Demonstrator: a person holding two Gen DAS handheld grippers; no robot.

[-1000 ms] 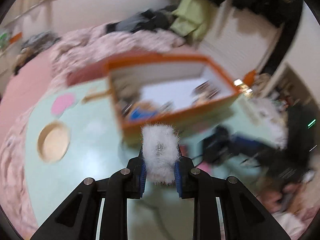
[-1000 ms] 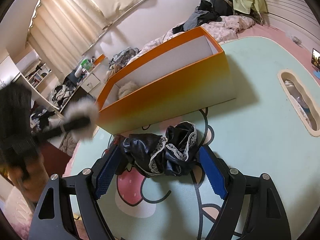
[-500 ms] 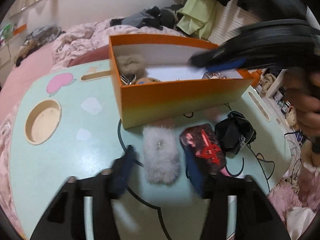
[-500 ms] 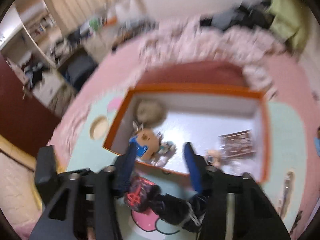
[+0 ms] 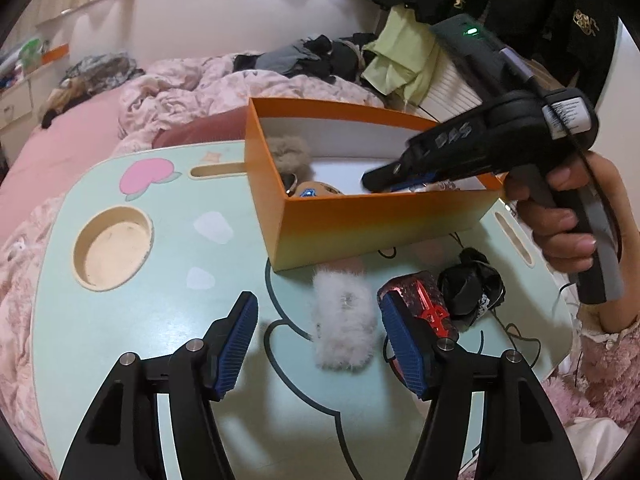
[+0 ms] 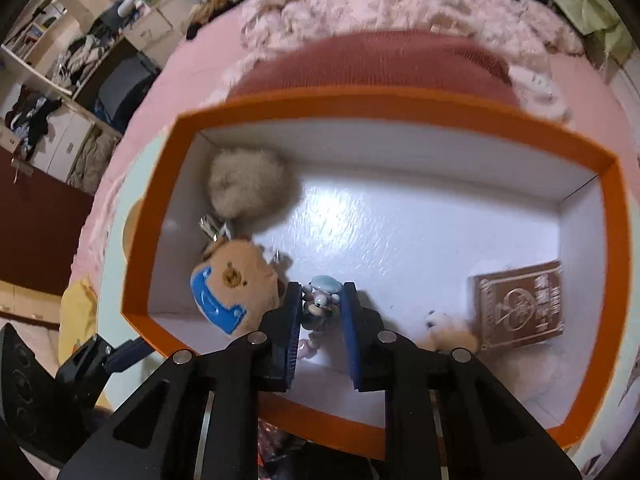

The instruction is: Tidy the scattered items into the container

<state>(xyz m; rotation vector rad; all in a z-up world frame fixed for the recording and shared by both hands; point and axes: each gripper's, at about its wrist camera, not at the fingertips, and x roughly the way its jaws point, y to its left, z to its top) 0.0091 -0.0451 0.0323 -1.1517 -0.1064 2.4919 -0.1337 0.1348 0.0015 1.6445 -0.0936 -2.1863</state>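
Your wide-spread left gripper (image 5: 318, 344) straddled the fluffy white oblong clip (image 5: 344, 328), which pointed lengthwise toward the orange cardboard box (image 5: 376, 224).

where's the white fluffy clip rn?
Left wrist view: white fluffy clip lies on the table between the open left tool fingers, just before the orange box, left of the red pouch.

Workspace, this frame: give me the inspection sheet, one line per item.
Surface: mint lap table with cartoon print and a round cup recess.
Job's things: orange box holds a fur pompom, bear plush and brown card pack; white fluffy clip, red packet and black lace cloth lie on the table.
Clutter: nothing seen.
Grippers: left gripper open around the clip; right gripper inside the box, jaws flanking a small bead charm.
Cables: thin black cord near the cloth.
Surroundings: pink bedding, heaped clothes.
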